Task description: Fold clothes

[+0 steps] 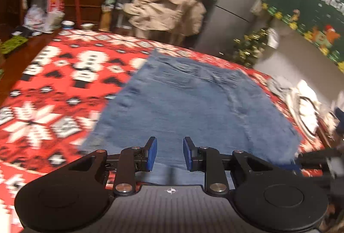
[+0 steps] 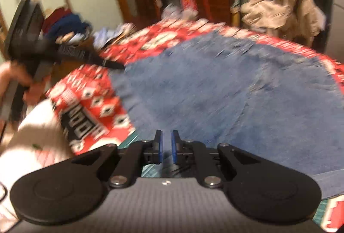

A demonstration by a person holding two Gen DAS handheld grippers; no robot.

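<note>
Blue denim garment (image 1: 189, 104) lies flat, folded, on red patterned cloth (image 1: 53, 82). Left gripper (image 1: 169, 152) spread, empty. Right gripper (image 2: 166, 146) narrowly parted, pinching nothing.

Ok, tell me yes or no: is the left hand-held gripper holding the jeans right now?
No: the left hand-held gripper has a clear gap between its blue pads, with nothing pinched, and the jeans lie flat beyond it.

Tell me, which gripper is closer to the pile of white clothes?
Right. The right gripper is just beside the white clothes pile, at the edge of the jeans; the left gripper is across the jeans from it.
</note>
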